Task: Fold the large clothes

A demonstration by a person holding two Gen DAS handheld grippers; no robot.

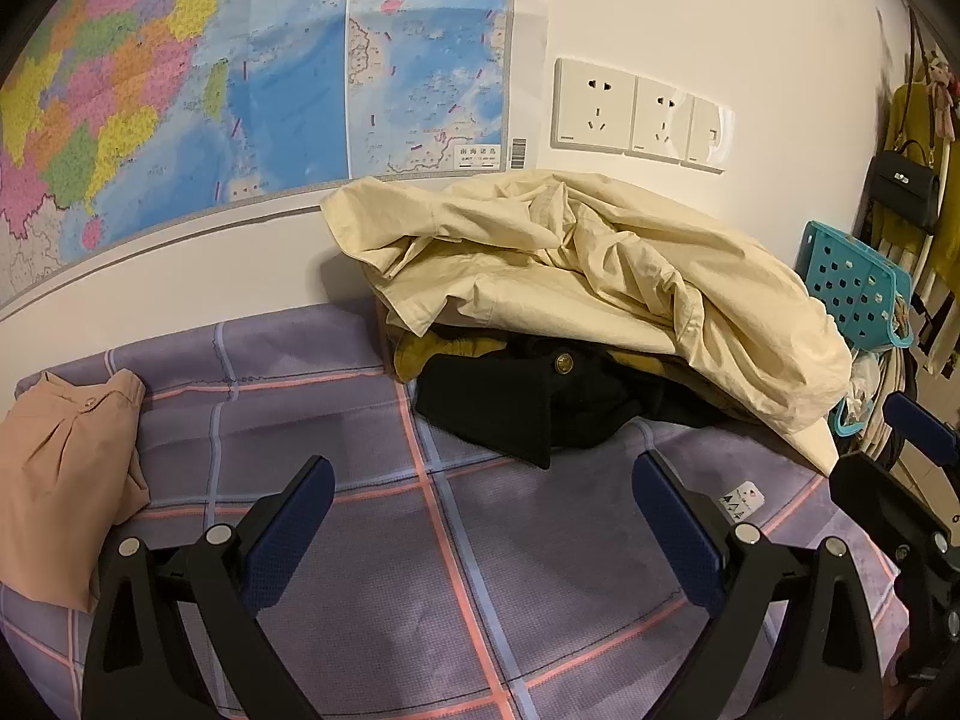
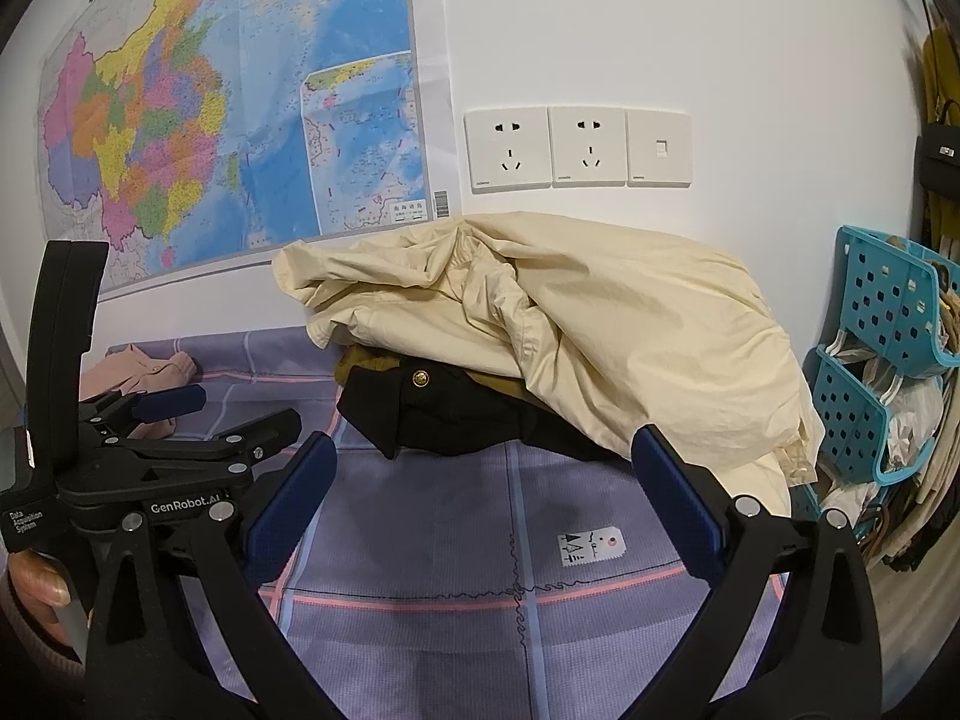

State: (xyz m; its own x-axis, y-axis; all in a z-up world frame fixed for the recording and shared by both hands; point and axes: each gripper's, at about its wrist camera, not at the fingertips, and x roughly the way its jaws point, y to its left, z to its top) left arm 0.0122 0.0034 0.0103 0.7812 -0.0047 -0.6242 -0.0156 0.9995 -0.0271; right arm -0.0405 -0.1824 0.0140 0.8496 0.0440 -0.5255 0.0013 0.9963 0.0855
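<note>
**Tongs spread and empty over the bedsheet**

Both tongs hang above the checked sheet [image 1: 480, 570] with nothing between their fingers. Left gripper [image 1: 483, 492]: jaws spread wide, blue pads [image 1: 288, 534] facing each other across bare sheet. Right gripper [image 2: 483, 462]: jaws likewise spread wide, grasping nothing. In the right wrist view the left gripper shows at the left edge, with part of a hand [image 2: 36, 594] below it.

Clothes pile [image 1: 570, 312]: it lies against the wall, ahead of both grippers and apart from them.
- Cream garment [image 2: 570, 324]: on top, crumpled, draped over the right side of the pile.
- Black garment [image 1: 498, 408]: underneath, with a gold button [image 2: 419, 378]; its edge reaches out onto the sheet toward the grippers.
- Olive cloth [image 1: 432, 351]: wedged between the two.

Surroundings:
- Pink garment [image 1: 60, 480]: folded, on the sheet at the left, well apart from the pile.
- Tag [image 2: 591, 546]: small white label flat on the sheet, near the right gripper's right finger.
- Map [image 1: 240, 90]: on the wall behind the bed.
- Sockets [image 2: 576, 147]: white wall plates above the pile.
- Basket [image 2: 882, 360]: turquoise, perforated, at the right beside the pile, holding bags.
- Handbag [image 1: 906, 183]: black, hanging at the far right.
</note>
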